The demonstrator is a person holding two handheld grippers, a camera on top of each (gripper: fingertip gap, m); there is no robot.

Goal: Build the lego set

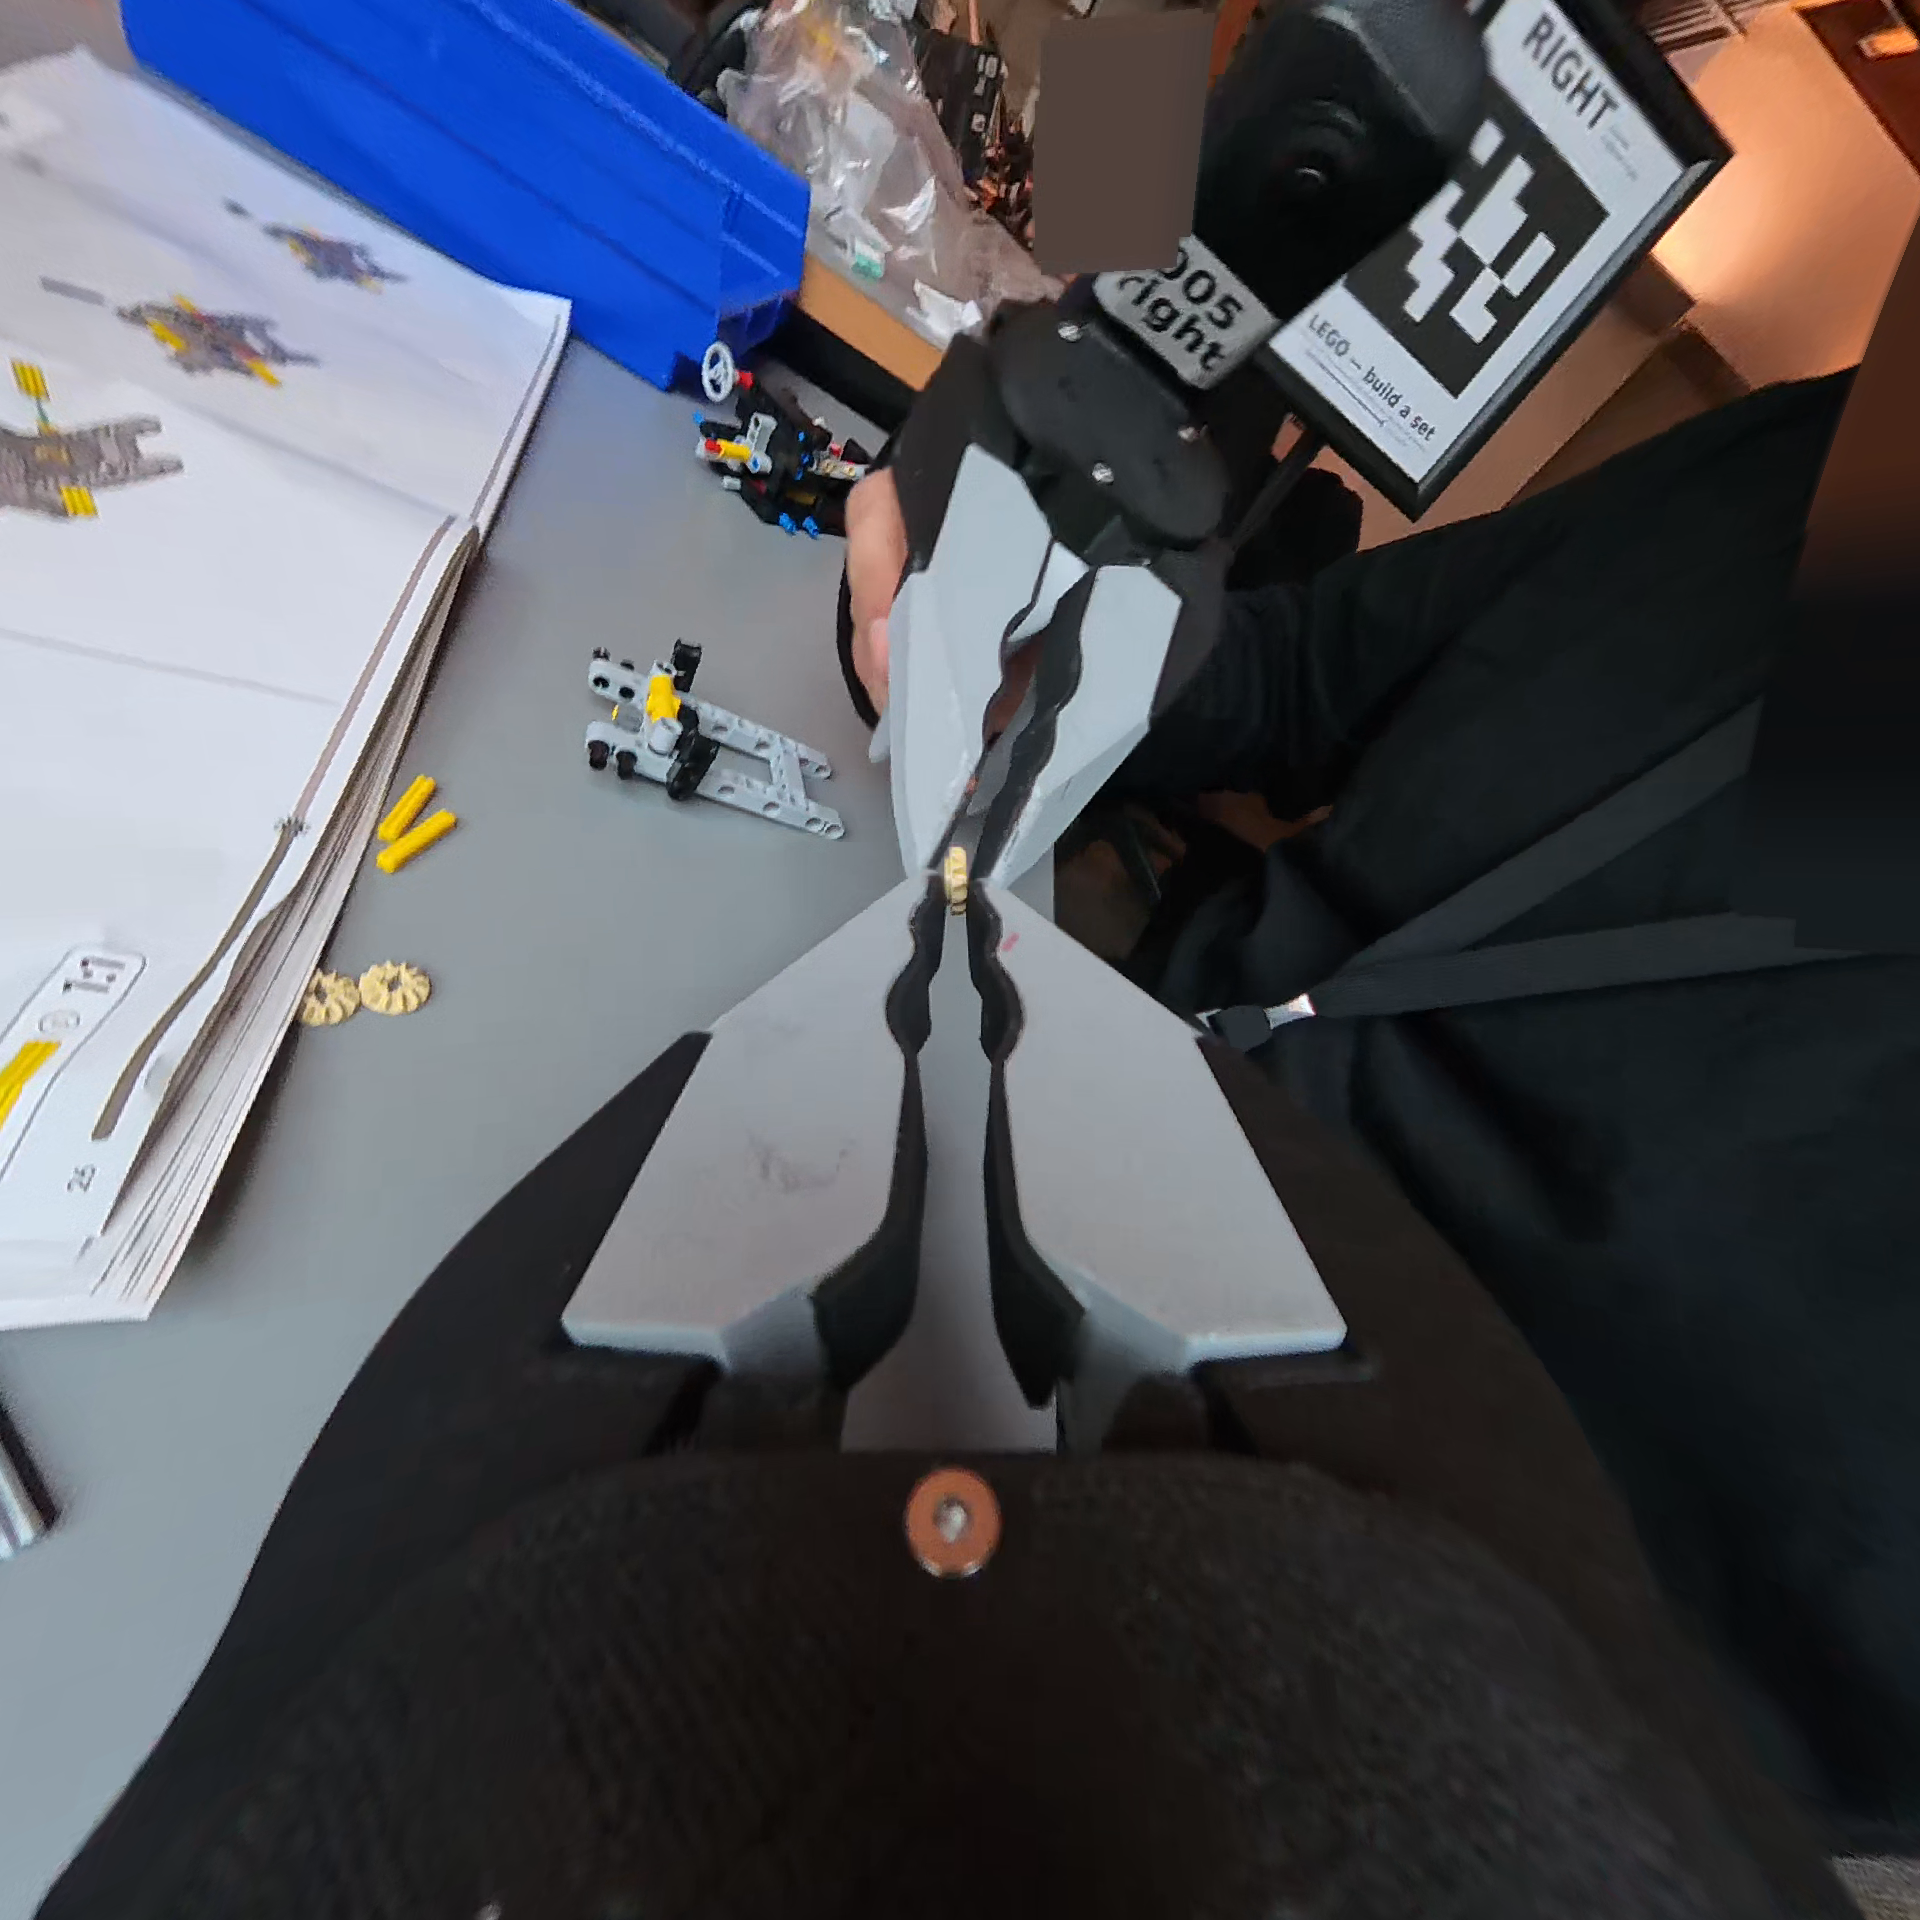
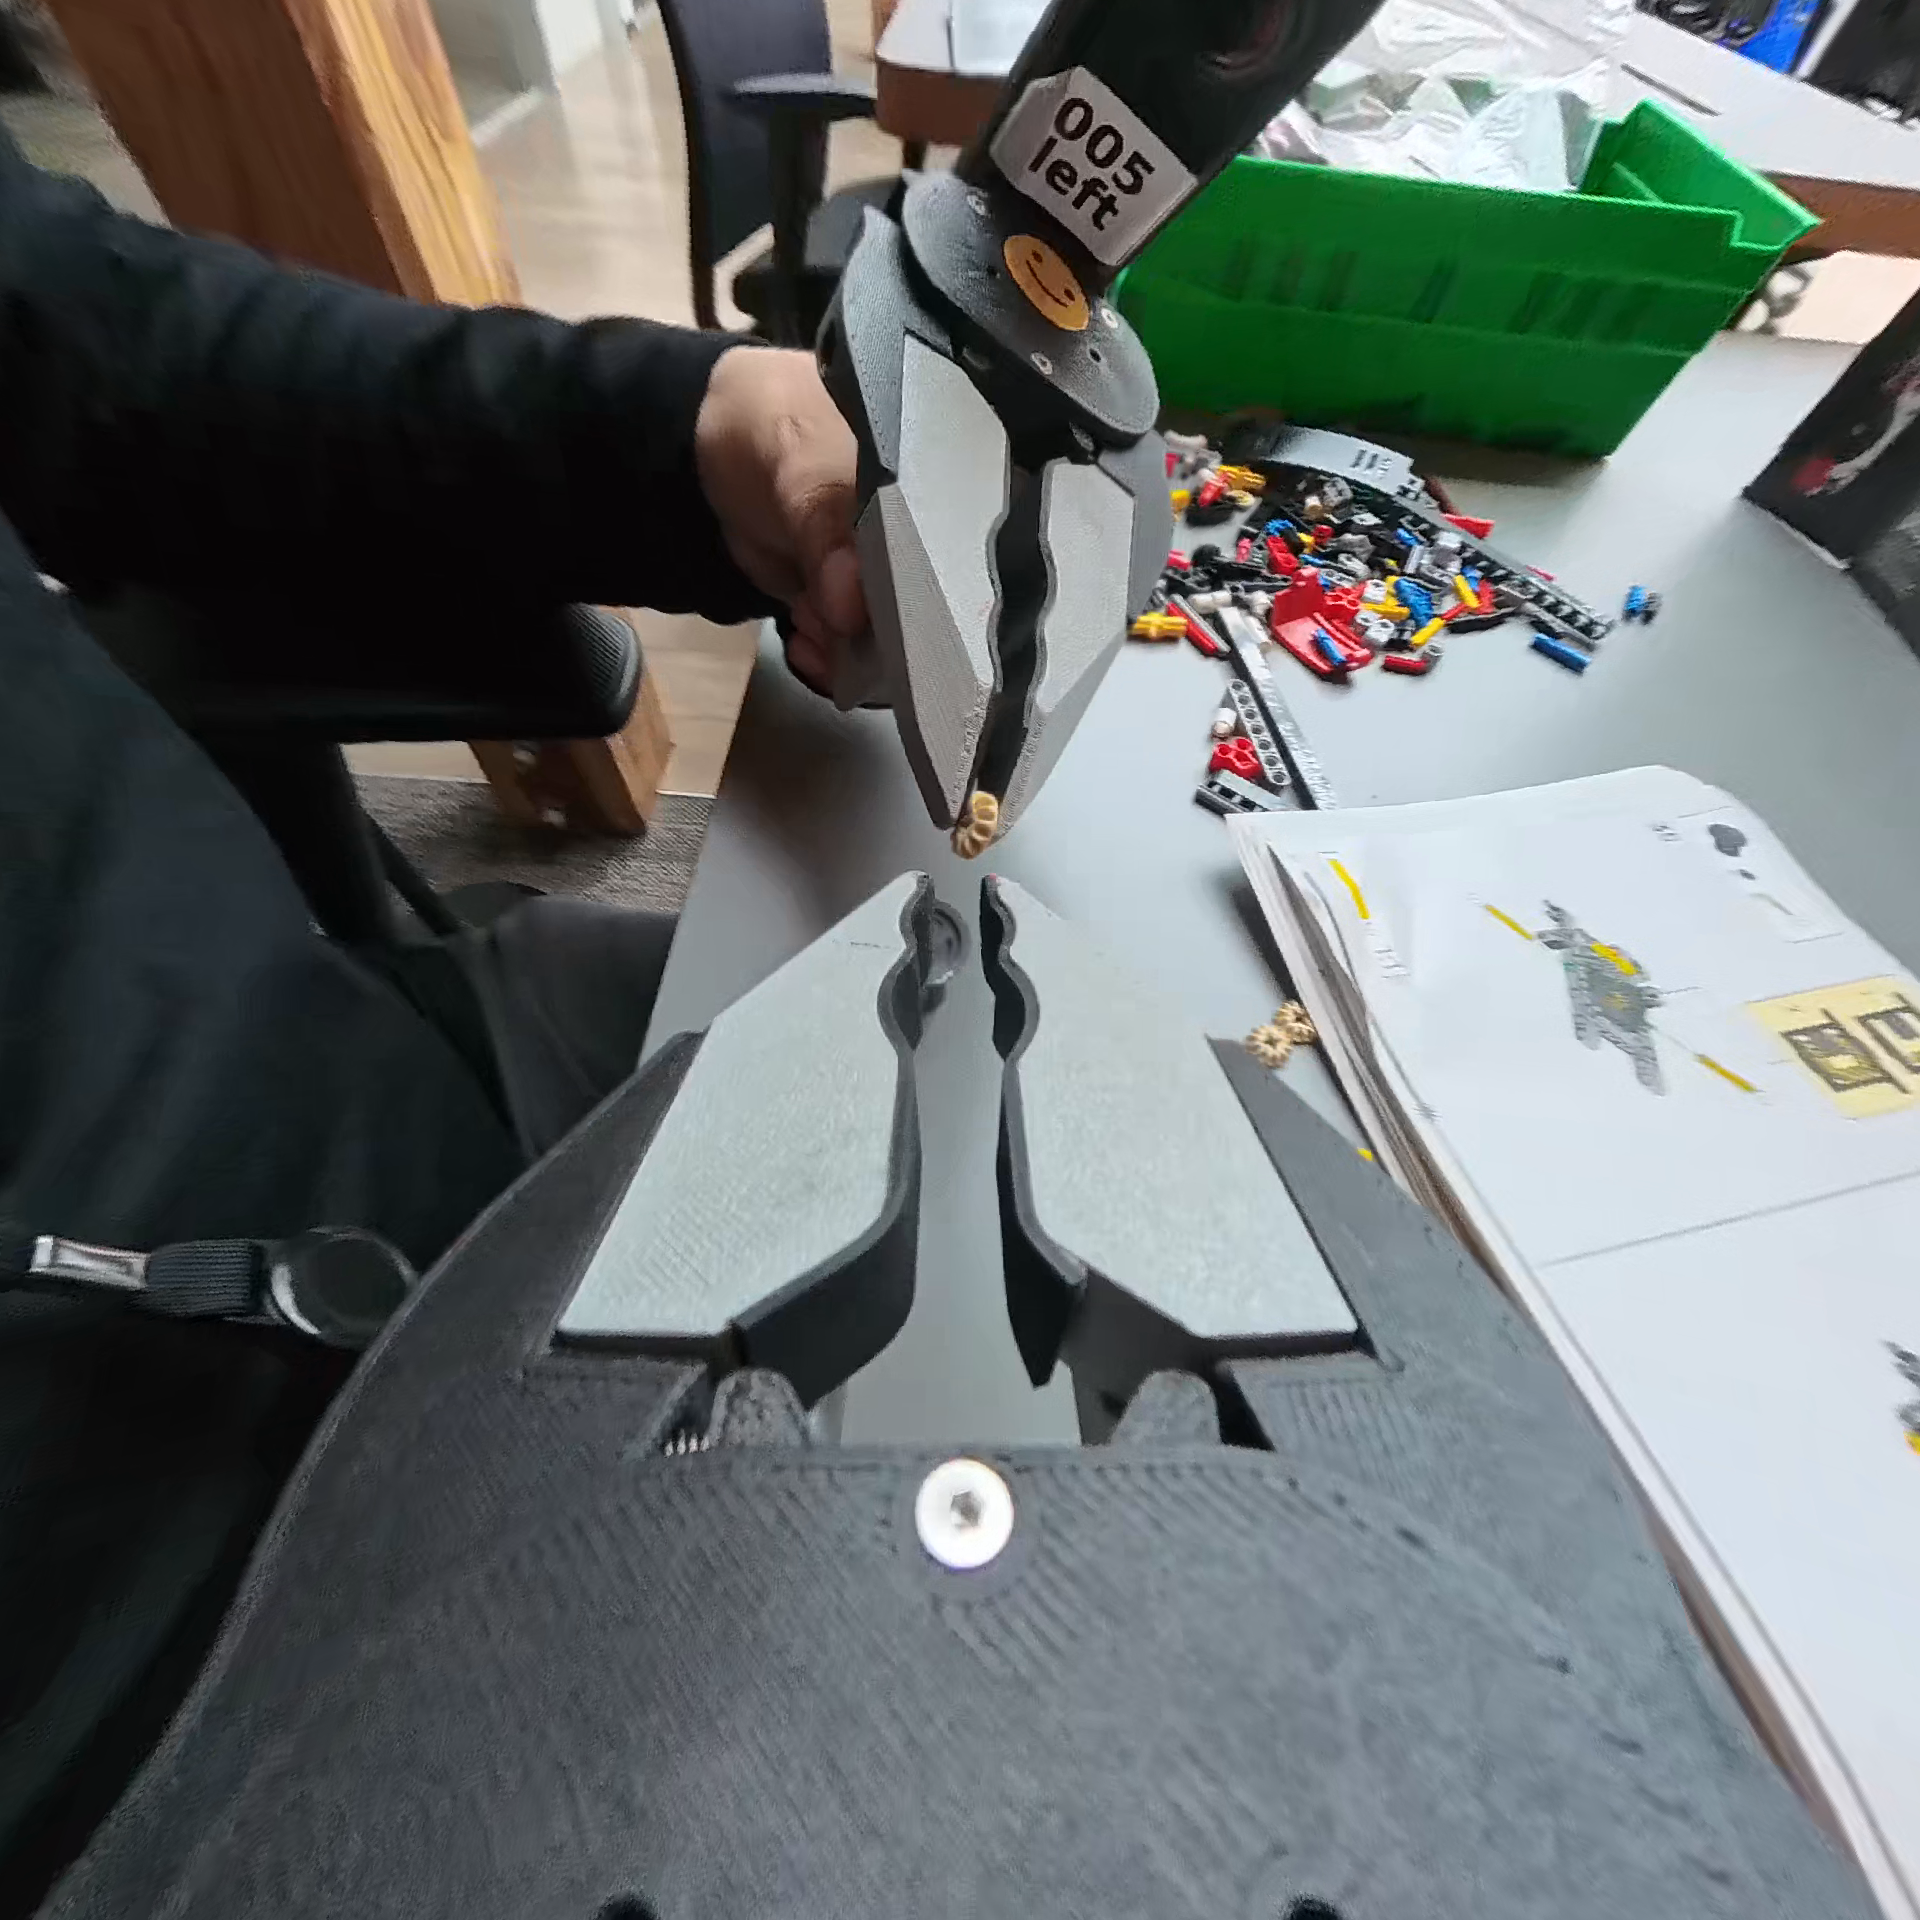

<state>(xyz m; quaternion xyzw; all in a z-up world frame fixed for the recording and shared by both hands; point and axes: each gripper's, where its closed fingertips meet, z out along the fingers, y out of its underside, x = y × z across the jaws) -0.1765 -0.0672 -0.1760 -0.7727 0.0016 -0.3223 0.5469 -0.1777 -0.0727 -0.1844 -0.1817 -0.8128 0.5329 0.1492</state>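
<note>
My left gripper [image 1: 954, 904] is shut on a small tan gear [image 1: 956, 879], held in the air over the table's near edge. It also shows in the right wrist view [image 2: 982, 800], where it points down with the gear [image 2: 977, 826] at its tips. My right gripper [image 2: 956, 894] faces it tip to tip, just short of the gear, jaws a narrow gap apart. A dark round thing [image 2: 940, 932] sits by its left pad; I cannot tell what it is. In the left wrist view the right gripper [image 1: 971, 847] comes down from above.
On the grey table [image 1: 540, 1091] lie an open instruction booklet [image 1: 208, 623], two tan gears [image 1: 366, 992], two yellow axles [image 1: 416, 823], a grey sub-assembly [image 1: 712, 743] and a black one [image 1: 781, 459]. Behind are a blue bin [image 1: 468, 156], a green bin [image 2: 1403, 312] and loose pieces [image 2: 1351, 582]. The tips of both grippers are at nearly the same place.
</note>
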